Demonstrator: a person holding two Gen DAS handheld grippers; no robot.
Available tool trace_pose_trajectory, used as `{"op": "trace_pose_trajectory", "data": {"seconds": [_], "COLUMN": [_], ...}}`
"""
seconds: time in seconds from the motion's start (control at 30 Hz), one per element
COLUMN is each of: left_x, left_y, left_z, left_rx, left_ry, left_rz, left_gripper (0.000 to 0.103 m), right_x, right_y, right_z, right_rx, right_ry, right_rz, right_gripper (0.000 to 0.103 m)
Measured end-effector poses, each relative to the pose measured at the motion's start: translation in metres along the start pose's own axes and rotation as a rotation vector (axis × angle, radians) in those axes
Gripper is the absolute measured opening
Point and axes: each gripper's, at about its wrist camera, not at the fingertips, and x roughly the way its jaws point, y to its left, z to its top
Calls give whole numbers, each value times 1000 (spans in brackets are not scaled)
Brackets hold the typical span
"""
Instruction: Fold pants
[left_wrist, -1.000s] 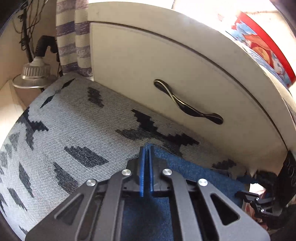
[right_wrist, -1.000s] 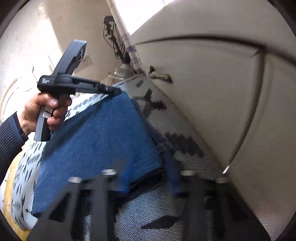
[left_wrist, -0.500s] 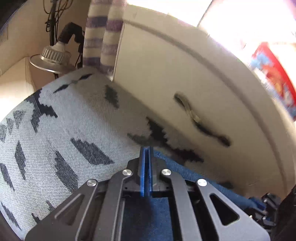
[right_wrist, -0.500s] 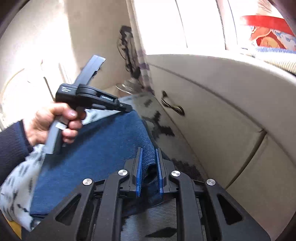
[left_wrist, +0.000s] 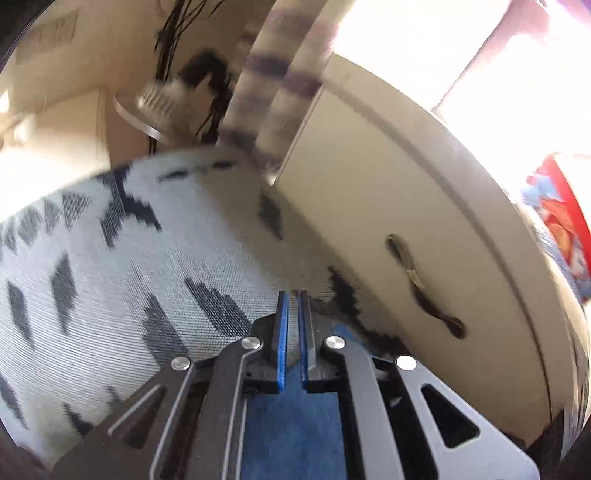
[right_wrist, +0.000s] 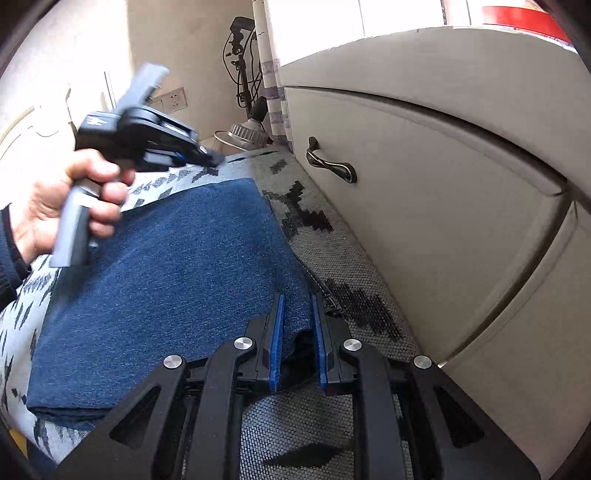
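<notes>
The blue pants (right_wrist: 166, 277) lie folded in a flat rectangle on the patterned grey rug (right_wrist: 332, 417). My right gripper (right_wrist: 297, 295) is shut on the near right corner of the pants, a thick fold filling the gap between its blue pads. A hand (right_wrist: 55, 199) holds my left gripper (right_wrist: 216, 159) above the far left edge of the pants, clear of the cloth. In the left wrist view the left gripper (left_wrist: 291, 293) is open by a narrow gap, only rug showing between its pads; the pants (left_wrist: 291, 424) lie beneath its body.
A cream cabinet with a dark drawer handle (right_wrist: 328, 164) runs along the right side of the rug, close to the pants. A metal lamp (right_wrist: 242, 134), cables and a striped curtain (left_wrist: 277, 92) stand at the far end. A wall socket (right_wrist: 173, 99) is behind.
My left gripper has let go of the pants, opened slightly and lifted away. My right gripper stays on the near corner, lower now. The pants have settled flat.
</notes>
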Motion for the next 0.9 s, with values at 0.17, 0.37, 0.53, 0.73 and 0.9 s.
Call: {"op": "trace_pose_trajectory", "data": {"seconds": [0.17,0.37,0.53,0.73,0.9], "left_x": [7,33,-22,4,-25], "left_y": [-22,18,16,47,46], "left_z": [-26,-26,-42,-70,-72], "left_rx": [185,-36,-49,-157,-181], "left_ry": [125,113,2,60,-72], "left_rz": [-16,111,-112,11,74], "left_gripper": [7,6,7,11,30], "right_x": [2,7,8,-25,-2], "right_y": [4,10,12,27,49], "right_z": [3,8,11,44,113], "right_rx": [-16,-51,-89,-118,-97], "right_ry": [10,46,70,19,-8], "right_rz": [-16,-50,-62,-159,14], "right_gripper": [16,16,16,28,60]}}
